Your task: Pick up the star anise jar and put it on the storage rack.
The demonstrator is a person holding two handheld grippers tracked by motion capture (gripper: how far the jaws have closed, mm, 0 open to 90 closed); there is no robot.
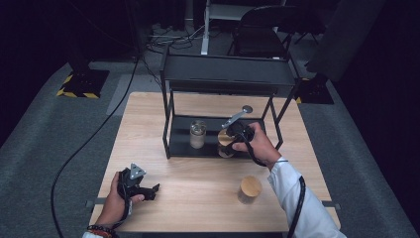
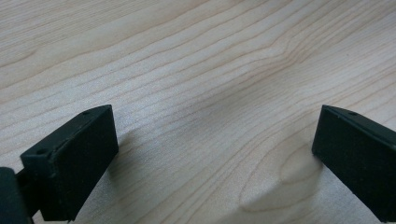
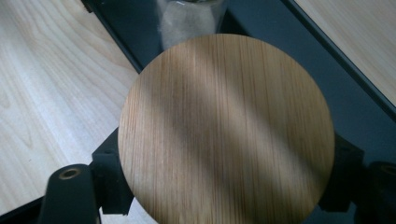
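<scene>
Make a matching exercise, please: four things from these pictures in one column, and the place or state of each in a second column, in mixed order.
Things:
1. left gripper
2. right gripper
3. open glass jar
4. jar with wooden lid

Places or states:
A. stands on the rack's lower shelf
B. shut on a round wooden lid
C. stands on the table, in front of the rack
D. open, low over bare wood

Pairs: 1-D, 2-B, 3-A, 4-C
</scene>
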